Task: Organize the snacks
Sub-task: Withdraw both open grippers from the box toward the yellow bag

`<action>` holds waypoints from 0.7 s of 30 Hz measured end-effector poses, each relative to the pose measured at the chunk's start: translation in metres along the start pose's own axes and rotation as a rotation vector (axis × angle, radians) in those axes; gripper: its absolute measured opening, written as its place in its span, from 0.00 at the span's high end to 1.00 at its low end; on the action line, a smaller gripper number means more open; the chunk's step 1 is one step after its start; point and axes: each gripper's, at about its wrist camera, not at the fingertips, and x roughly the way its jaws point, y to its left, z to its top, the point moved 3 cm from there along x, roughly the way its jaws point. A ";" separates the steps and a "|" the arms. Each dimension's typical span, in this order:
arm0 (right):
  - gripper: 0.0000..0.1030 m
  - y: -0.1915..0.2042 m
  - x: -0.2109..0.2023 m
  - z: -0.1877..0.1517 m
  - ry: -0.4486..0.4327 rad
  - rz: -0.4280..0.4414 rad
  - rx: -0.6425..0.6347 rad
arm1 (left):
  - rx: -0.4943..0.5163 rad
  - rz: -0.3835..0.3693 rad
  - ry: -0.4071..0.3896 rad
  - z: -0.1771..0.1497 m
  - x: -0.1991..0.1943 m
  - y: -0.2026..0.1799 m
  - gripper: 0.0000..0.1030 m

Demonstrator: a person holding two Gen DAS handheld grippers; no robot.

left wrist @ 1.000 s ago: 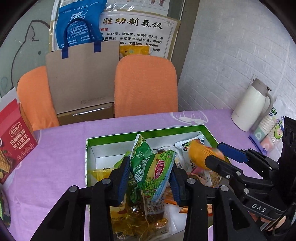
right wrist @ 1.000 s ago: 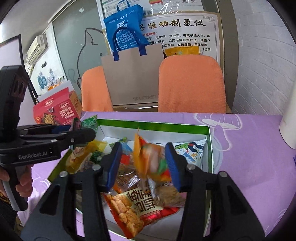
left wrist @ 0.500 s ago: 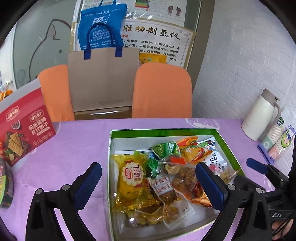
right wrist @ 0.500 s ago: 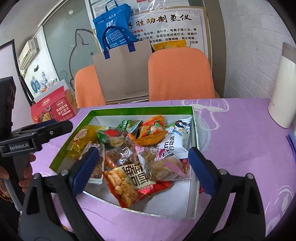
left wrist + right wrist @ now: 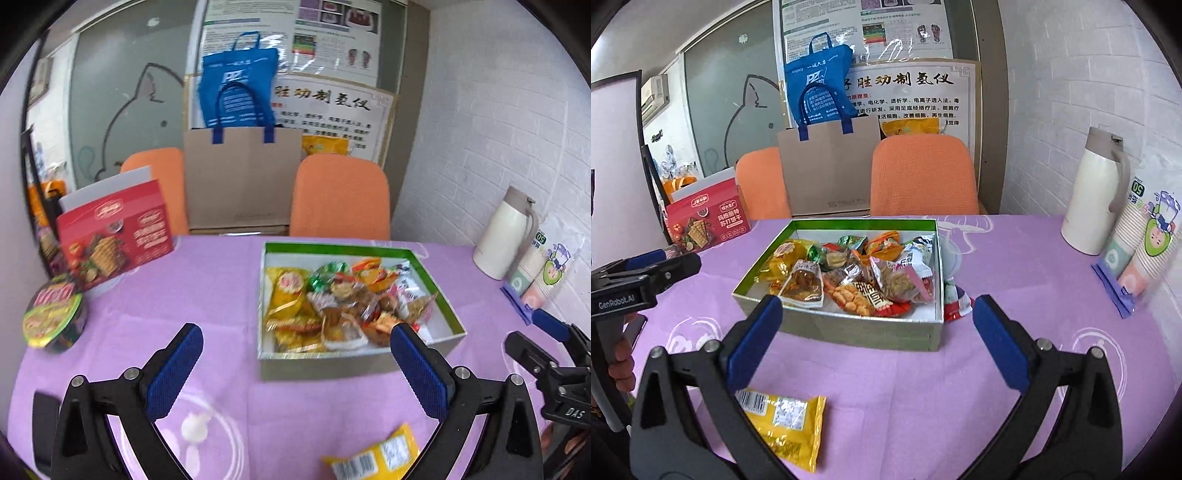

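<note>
Left wrist view: the left gripper (image 5: 291, 354) is being held fully spread and empty, its green packet now released into the green-rimmed box (image 5: 448, 314). Right gripper (image 5: 877, 321) jaws are being opened, empty, pulled back. A yellow packet (image 5: 783, 421) is lying nearest, unsorted.

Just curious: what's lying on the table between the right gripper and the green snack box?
Only bare purple tablecloth between right gripper and snack box, in the right wrist view.

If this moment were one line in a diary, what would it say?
left gripper: open, empty | right gripper: opening, empty | snack box: full, on table | yellow packet: outside box, near edge
</note>
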 end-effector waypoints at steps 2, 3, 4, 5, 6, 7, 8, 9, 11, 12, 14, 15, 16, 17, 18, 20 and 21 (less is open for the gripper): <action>0.01 0.002 -0.011 -0.012 0.002 0.000 0.007 | 0.000 0.022 0.013 -0.014 -0.007 0.005 0.00; 0.01 0.003 -0.014 -0.017 0.007 -0.002 0.011 | -0.002 0.030 0.023 -0.022 -0.010 0.005 0.00; 0.01 0.003 -0.019 -0.023 0.013 -0.004 0.019 | -0.010 0.031 0.036 -0.032 -0.012 0.007 0.00; 0.01 0.004 -0.022 -0.028 0.017 -0.007 0.025 | -0.017 0.028 0.052 -0.040 -0.012 0.008 0.00; 0.01 0.003 -0.025 -0.034 0.023 -0.008 0.032 | -0.022 0.024 0.064 -0.047 -0.014 0.009 0.00; 0.01 0.003 -0.027 -0.039 0.030 -0.010 0.038 | -0.024 0.020 0.074 -0.054 -0.015 0.009 0.00; 0.01 0.002 -0.028 -0.043 0.037 -0.011 0.041 | -0.021 0.019 0.082 -0.061 -0.017 0.008 0.00; 0.01 0.002 -0.030 -0.049 0.048 -0.012 0.041 | -0.012 0.019 0.091 -0.067 -0.018 0.007 0.00; 0.01 0.002 -0.033 -0.059 0.064 -0.021 0.029 | 0.010 0.013 0.104 -0.078 -0.020 0.003 0.00; 0.01 0.002 -0.034 -0.064 0.070 -0.027 0.025 | 0.015 0.010 0.110 -0.083 -0.021 0.001 0.00; 0.01 0.000 -0.035 -0.073 0.081 -0.031 0.029 | 0.015 -0.007 0.122 -0.092 -0.022 -0.002 0.00; 0.01 -0.002 -0.035 -0.076 0.087 -0.028 0.035 | 0.013 -0.020 0.126 -0.094 -0.022 -0.003 0.00; 0.01 -0.003 -0.035 -0.080 0.094 -0.026 0.039 | 0.013 -0.036 0.131 -0.098 -0.021 -0.005 0.00; 0.01 -0.004 -0.034 -0.083 0.101 -0.026 0.043 | 0.018 -0.053 0.135 -0.100 -0.021 -0.007 0.00; 0.01 -0.007 -0.035 -0.086 0.104 -0.031 0.048 | 0.030 -0.074 0.141 -0.103 -0.020 -0.011 0.00; 0.01 -0.013 -0.035 -0.090 0.108 -0.041 0.060 | 0.059 -0.126 0.150 -0.107 -0.019 -0.019 0.00; 0.01 -0.016 -0.035 -0.093 0.112 -0.046 0.069 | 0.076 -0.169 0.158 -0.108 -0.018 -0.024 0.00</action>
